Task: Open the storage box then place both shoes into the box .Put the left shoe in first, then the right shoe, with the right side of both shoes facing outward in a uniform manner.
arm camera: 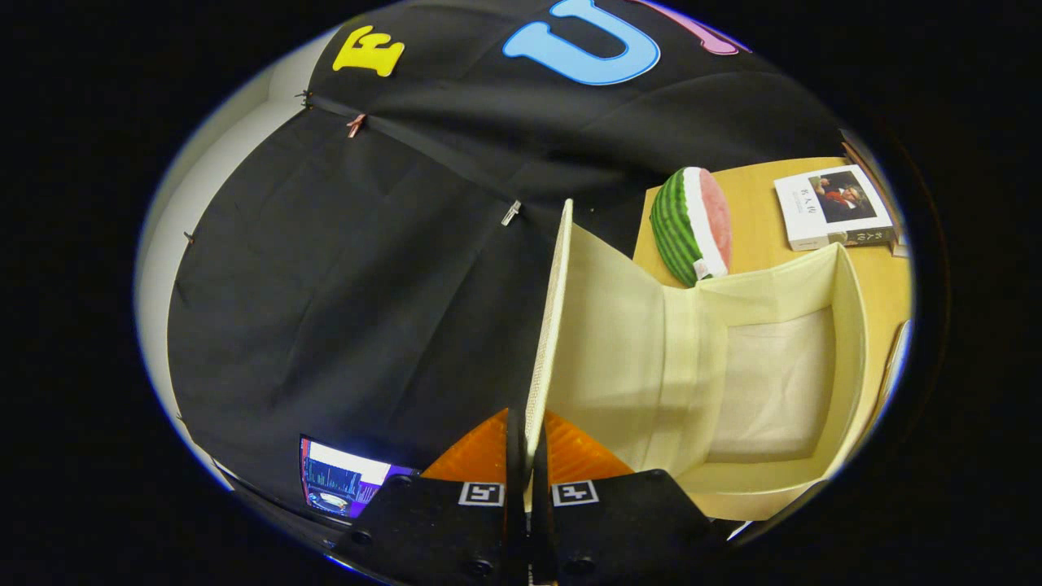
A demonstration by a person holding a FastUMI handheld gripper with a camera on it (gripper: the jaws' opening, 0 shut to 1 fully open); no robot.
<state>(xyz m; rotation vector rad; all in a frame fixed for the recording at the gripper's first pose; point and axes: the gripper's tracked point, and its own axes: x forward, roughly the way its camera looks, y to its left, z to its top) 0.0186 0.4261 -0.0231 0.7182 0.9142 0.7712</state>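
Observation:
My gripper is shut on the edge of the storage box lid, a thin cream panel that stands up edge-on from between the fingers. The lid is swung up and open. To its right lies the cream fabric storage box, its inside showing with a pale liner on the bottom. Nothing lies inside the box. The view is tilted, so the table and box appear rotated.
The box sits on a light wooden table. Beyond it a watermelon-slice toy and a book lie on the table. A lit screen is left of the fingers. Black cloth wall stands behind.

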